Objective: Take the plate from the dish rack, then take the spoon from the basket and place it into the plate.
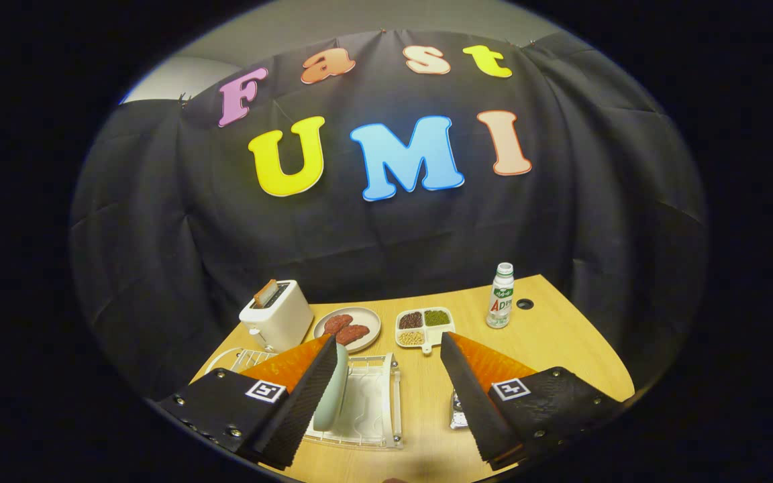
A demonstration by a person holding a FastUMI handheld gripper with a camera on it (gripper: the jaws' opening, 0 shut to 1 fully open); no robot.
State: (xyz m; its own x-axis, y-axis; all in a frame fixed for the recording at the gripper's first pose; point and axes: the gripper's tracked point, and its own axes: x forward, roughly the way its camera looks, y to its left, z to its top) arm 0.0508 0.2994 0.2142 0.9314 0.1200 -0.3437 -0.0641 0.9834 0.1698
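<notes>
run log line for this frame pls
phase: reaching for plate | claw: open, empty | plate: upright in dish rack, beside one finger | spoon: not yet taken

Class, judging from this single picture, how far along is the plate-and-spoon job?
Nothing looks done: the pale plate stands upright in the white dish rack. In hand: the gripper is open, its left finger beside the plate. Left: lifting the plate out, then moving the spoon from the basket into it.

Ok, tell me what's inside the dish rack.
A pale plate stands on edge in the dish rack, right beside one finger of the open gripper. That finger covers the rack's far side, so anything there is hidden.
</notes>
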